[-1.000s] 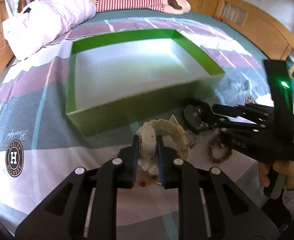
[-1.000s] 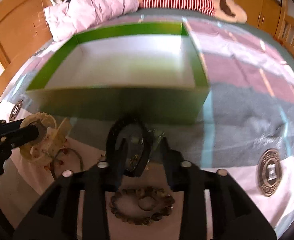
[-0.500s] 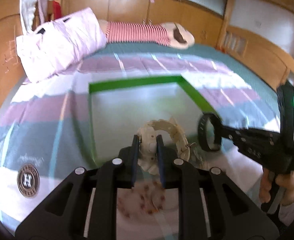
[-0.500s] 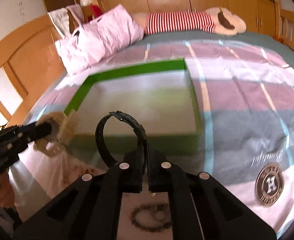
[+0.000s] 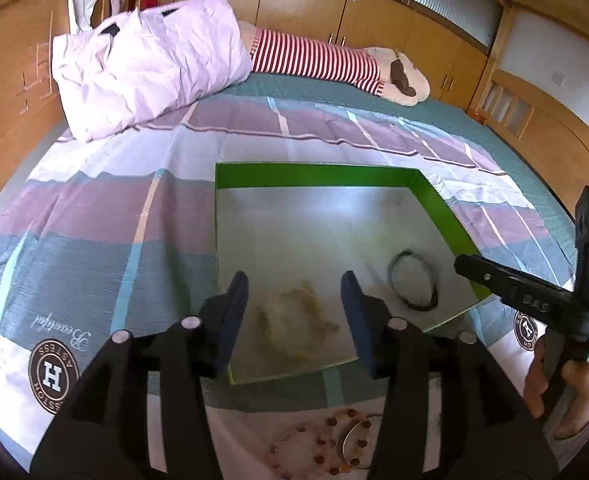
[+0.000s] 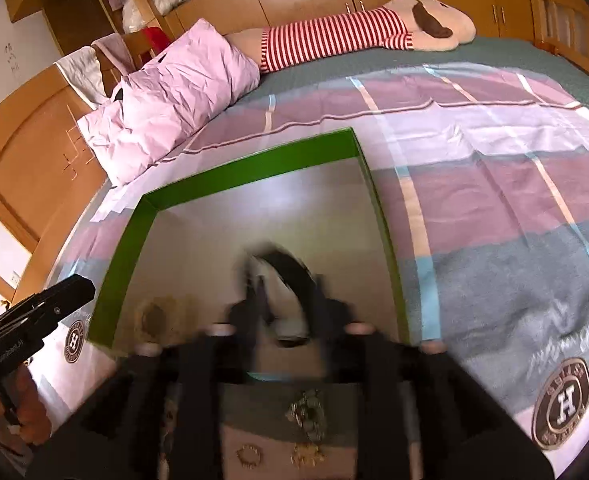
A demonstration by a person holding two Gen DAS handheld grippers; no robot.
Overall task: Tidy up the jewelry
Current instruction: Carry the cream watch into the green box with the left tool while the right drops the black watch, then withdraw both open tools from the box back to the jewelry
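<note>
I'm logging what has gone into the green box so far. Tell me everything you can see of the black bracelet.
The black bracelet is a thin dark ring, open in the middle, material unclear. In the left wrist view it lies flat on the pale floor of the green box, near the right wall, apart from the cream bracelet. Nothing grips it. In the right wrist view it is motion-blurred between the opening right gripper's fingers.

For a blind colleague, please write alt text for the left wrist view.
The left tool hangs with jaws opening above a green box on a bed; a blurred cream bracelet and a black bracelet are in the box. A beaded bracelet lies outside, and the right tool is at the right.
</note>
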